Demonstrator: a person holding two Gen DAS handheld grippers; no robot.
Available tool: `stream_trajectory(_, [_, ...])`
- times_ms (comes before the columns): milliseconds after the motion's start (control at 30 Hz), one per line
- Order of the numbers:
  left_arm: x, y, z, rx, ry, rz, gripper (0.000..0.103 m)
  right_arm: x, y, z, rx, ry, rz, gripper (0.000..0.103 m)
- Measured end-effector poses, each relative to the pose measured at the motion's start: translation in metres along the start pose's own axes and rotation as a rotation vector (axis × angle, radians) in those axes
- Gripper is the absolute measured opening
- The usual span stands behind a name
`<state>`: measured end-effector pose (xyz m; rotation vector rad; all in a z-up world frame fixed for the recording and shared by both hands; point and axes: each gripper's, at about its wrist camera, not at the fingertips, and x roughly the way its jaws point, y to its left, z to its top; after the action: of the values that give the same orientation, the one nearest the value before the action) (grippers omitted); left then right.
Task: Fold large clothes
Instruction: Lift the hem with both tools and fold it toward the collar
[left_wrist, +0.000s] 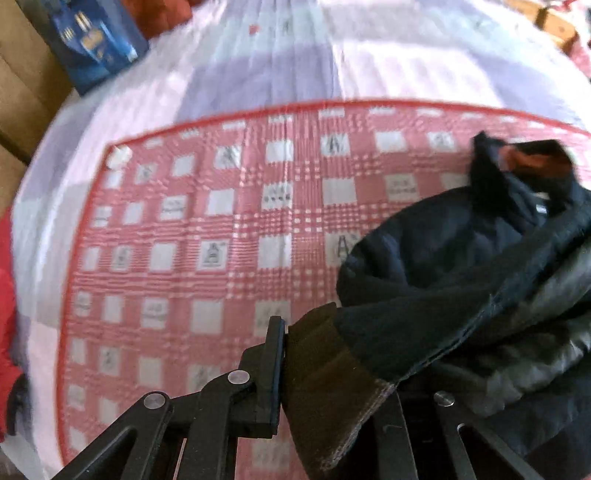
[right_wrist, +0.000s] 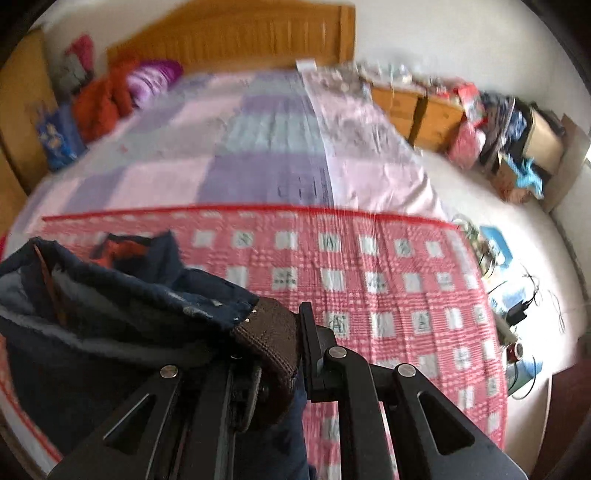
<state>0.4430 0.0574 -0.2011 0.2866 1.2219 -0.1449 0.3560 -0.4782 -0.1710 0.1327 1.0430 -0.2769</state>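
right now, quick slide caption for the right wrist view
Right hand-held gripper shut on the brown knit cuff of a dark jacket above a red checked blanket on a bed.

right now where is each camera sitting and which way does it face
Left wrist: on the left gripper, tipped steeply down at the red check blanket; its black fingers clamp a brown cuff of the dark jacket.
Right wrist: on the right gripper, angled down along the bed toward the headboard; its fingers clamp the other cuff.
Shared: jacket, blanket, blue box.
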Motion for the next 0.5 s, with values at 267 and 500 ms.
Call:
stream_trajectory(267, [0.114, -0.028, 0.013, 0.002, 0.156, -0.033, 0.018, 0.109, -0.007, -0.01, 0.045, 0.194, -0.055, 0.015])
stream_trajectory(500, [0.122, -0.013, 0.025, 0.032, 0.235, -0.144, 0.034, 0.128, -0.019, 0.001, 0.033, 0.305, -0.095, 0.047])
